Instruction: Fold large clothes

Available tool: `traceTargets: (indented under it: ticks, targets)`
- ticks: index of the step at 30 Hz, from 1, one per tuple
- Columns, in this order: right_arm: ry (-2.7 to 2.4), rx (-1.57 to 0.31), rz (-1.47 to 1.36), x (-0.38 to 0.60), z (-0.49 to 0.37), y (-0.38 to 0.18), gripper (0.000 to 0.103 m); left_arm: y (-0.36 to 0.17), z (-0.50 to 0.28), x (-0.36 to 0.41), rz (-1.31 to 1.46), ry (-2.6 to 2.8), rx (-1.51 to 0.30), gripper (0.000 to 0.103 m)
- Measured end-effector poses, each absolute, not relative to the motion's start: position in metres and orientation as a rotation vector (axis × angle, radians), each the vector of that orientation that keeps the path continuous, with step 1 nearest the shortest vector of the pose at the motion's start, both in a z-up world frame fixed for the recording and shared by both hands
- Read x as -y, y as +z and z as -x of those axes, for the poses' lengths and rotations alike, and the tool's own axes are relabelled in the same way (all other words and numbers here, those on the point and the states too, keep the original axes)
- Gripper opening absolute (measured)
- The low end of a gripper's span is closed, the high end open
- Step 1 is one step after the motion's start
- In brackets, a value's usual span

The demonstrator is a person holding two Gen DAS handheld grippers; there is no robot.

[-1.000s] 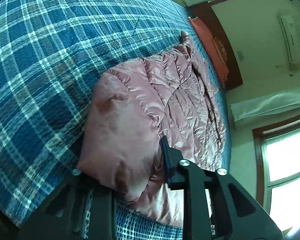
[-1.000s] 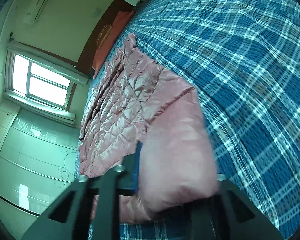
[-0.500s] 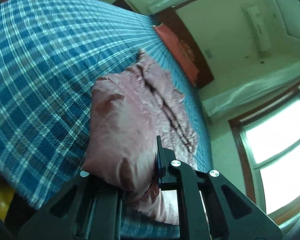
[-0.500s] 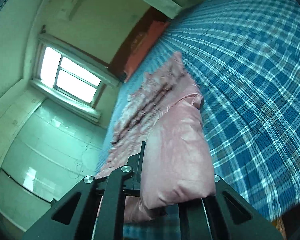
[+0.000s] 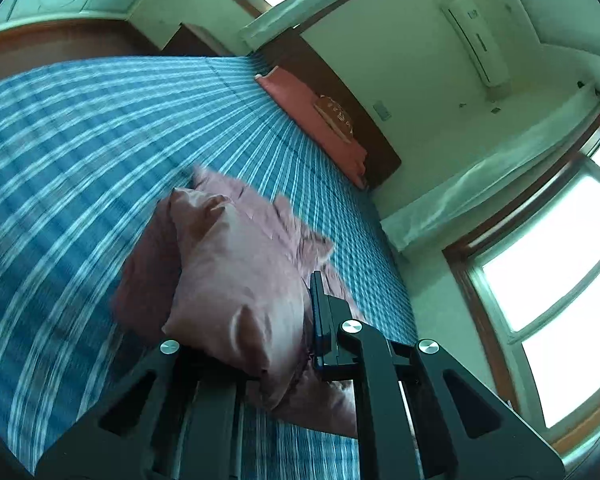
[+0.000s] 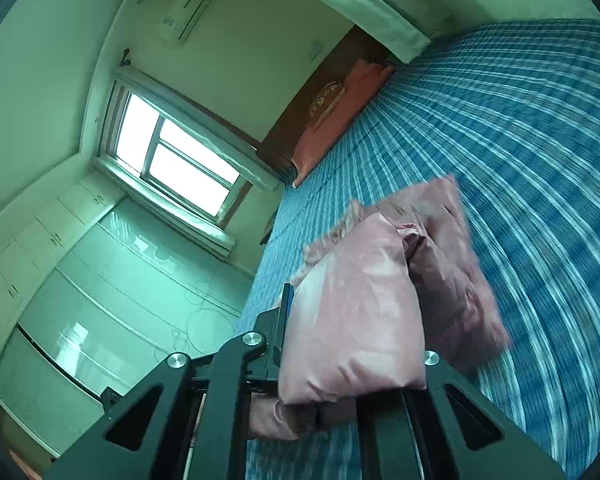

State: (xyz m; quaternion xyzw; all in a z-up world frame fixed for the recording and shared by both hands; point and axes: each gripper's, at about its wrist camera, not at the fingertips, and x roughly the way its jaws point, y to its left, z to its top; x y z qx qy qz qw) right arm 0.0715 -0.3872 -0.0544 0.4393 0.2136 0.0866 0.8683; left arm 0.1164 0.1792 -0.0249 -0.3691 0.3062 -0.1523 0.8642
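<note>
both grippers clamped on the pink jacket

here the left gripper point(image 5: 288, 344) grips one end of the pink puffer jacket point(image 5: 236, 272), the right gripper point(image 6: 352, 360) another end point(image 6: 352, 312). the jacket hangs bunched above the blue plaid bedspread point(image 5: 80, 140), its far part blurred. an orange pillow point(image 5: 312, 116) lies at the wooden headboard point(image 5: 376, 148).

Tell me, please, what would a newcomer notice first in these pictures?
First, the shiny pink padded jacket, bunched up and clamped by the left gripper and the right gripper above the bed. Next, the blue plaid bedspread under it, and the bright window beside the bed.
</note>
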Motion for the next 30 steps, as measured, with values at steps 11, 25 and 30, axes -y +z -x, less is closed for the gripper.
traceTargets:
  ticks: [11,25,30]
  targets:
    - [0.087,-0.551,-0.935,0.432,-0.265,-0.093,0.009,-0.052,-0.306,-0.137,0.644,-0.211,-0.695,0.01]
    - [-0.008,-0.708,-0.912,0.45,-0.369,-0.172,0.013,-0.144,-0.431,-0.117,0.531,-0.129,-0.847,0.014]
    - [0.008,-0.701,-0.908,0.45,-0.371,-0.166,0.036,-0.138,-0.434,-0.12,0.552,-0.144,-0.837,0.036]
